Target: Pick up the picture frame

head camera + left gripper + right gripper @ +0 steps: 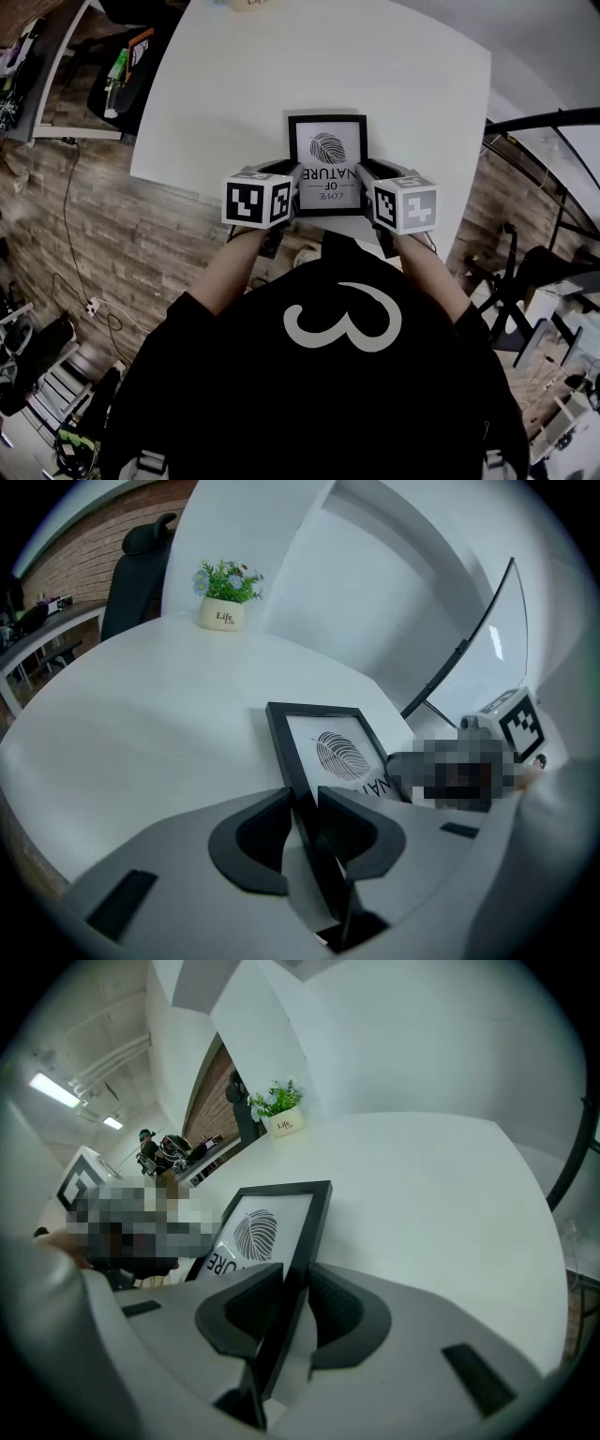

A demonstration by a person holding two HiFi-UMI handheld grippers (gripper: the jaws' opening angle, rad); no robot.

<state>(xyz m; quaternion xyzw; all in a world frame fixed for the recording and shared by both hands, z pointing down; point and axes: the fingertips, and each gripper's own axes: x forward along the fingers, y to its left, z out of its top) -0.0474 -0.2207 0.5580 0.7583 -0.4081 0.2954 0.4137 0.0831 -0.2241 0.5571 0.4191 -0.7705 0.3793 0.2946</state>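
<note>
head view: left gripper (pixel 287 174) and right gripper (pixel 367 174) each pinch one side of picture frame (pixel 327 150); risk: uneven lifting may twist it loose.

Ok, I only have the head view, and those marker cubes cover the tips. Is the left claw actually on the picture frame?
Observer: Yes. The left gripper view shows the left claw with the left edge of the picture frame inside it, and it looks closed tight on that edge.
Operator: And the right one?
Observer: Same there. The right claw is closed on the frame's right edge.
Operator: Anything beyond the frame to watch for?
Observer: A small potted plant stands near the far edge of the table, well apart from the frame.
</note>
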